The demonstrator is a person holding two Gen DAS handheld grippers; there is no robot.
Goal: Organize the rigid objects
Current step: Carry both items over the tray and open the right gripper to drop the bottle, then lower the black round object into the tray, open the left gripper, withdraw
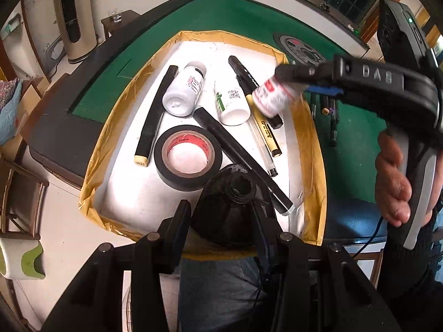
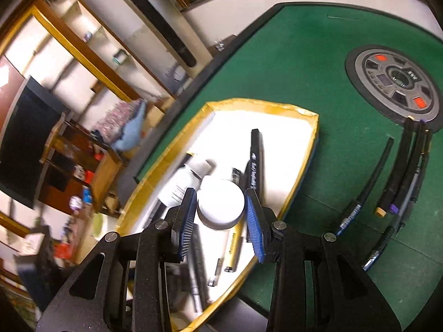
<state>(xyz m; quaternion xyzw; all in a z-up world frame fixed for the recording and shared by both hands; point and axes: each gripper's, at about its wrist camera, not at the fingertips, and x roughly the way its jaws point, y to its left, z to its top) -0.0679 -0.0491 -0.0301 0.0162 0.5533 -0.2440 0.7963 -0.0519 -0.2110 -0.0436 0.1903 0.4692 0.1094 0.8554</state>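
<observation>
Fingers of the left gripper (image 1: pixel 221 221) close round a dark, open-necked bottle (image 1: pixel 235 204) at the near end of the tray (image 1: pixel 91 166), its mouth facing the camera and its base hidden, so whether it rests on the tray floor I cannot tell. Further in lie a roll of black tape (image 1: pixel 188 157), long black markers (image 1: pixel 241 163), two white bottles (image 1: pixel 184 91) and thin pens. Above them the right gripper (image 1: pixel 285 83) carries a small white bottle with a red label (image 1: pixel 272 96), clamped between its blue pads and hanging over the tray's far right side. Setting it down well calls, I judge, for a bare patch of white floor — the far end looks freest — and for lowering it clear of the pens before the pads let go, since a round bottle dropped on them would likely roll. The right wrist view adds what the left cannot: the carried bottle's round white end (image 2: pixel 221 207) squarely between the pads, and a row of pens and markers (image 2: pixel 398 177) on the green table (image 2: pixel 277 55) beside the tray — presumably awaiting sorting. The left view alone shows the hand (image 1: pixel 393 182) holding the right gripper's handle.
</observation>
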